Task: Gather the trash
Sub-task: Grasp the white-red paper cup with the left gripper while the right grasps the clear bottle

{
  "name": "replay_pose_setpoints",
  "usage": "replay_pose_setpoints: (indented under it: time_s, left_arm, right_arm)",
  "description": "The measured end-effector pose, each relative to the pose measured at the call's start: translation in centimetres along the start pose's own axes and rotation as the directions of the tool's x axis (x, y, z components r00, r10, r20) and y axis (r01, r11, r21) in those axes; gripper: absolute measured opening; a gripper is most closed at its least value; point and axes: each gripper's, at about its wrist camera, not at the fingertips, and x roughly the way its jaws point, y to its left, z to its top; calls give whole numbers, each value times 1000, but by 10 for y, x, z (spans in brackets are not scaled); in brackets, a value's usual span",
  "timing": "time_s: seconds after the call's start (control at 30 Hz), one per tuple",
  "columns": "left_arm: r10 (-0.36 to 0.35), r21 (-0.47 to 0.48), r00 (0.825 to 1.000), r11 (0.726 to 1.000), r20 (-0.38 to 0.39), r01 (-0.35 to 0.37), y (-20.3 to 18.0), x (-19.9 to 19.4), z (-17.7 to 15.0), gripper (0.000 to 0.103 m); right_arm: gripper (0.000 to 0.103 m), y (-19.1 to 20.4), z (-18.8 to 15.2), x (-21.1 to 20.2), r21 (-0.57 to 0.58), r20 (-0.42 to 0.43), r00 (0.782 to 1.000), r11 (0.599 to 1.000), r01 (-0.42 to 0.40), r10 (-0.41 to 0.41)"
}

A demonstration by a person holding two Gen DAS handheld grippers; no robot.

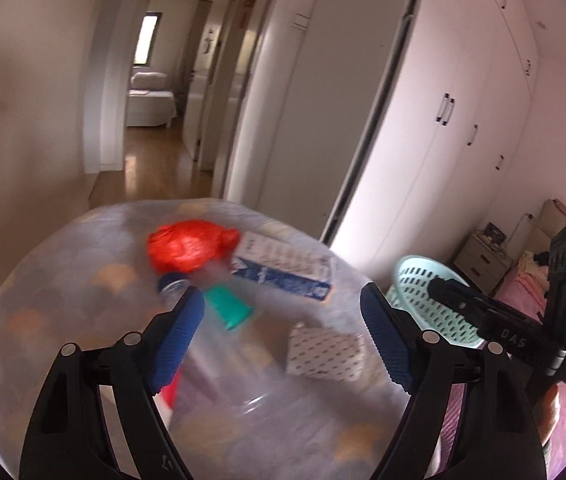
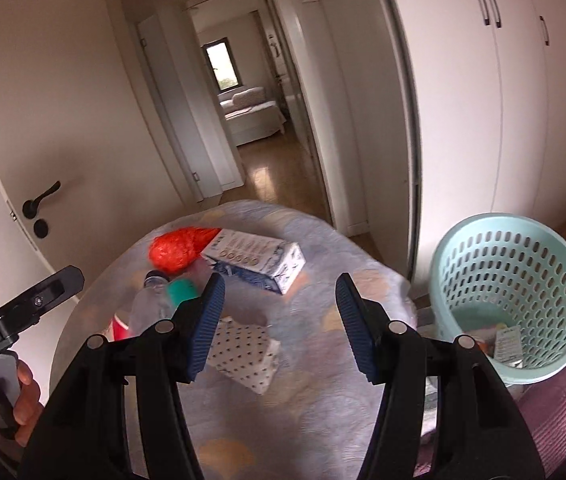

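Mint-green plastic basket (image 2: pixel 511 300) off the table's right edge, trash on the round table (image 2: pixel 323 280) in front of you.

You've got one of each on that pale cloth: a red crumpled bag (image 2: pixel 177 250) at the far side, a blue-and-white carton (image 2: pixel 259 258) touching it, a clear bottle (image 2: pixel 151 300) lying by a teal cup (image 2: pixel 181 290), a red cup (image 2: pixel 121 328) near the left edge, and a dotted tissue pack (image 2: pixel 245 354) closest to you. Your left gripper (image 1: pixel 283 340) and right gripper (image 2: pixel 279 320) both hang over the table with jaws spread wide, nothing in them. Only your right camera looks into the basket, where a wrapper (image 2: pixel 507 346) lies; it also catches your left hand (image 2: pixel 19 404). The left camera is blurrier, but shows the pink bedspread (image 1: pixel 531 304).
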Motion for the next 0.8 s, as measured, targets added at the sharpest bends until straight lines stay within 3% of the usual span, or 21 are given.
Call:
replay_pose_setpoints:
  time_s: [0.17,0.47,0.6,0.8]
  left_arm:
    - [129,-62,990,989,-53,-133,75,-5,-23,78]
    - [-11,-102,979,995,-203,-10,124,28,-51,78]
    - [52,-73,974,995,-219,-70,125,41,-50,83]
    - [22,-111,972,993,-233,-49,136,45,-57,89]
  right_arm:
    - [54,38,-12,24,-46,-44,998,998,-45,43]
    - [54,78,-30,53,-72,-149,983,990,-122,110]
    - [54,97,-35,60,-87,-188,971,982,-166,147]
    - [54,121,-43,77,-133,-235,962,975,-177,142]
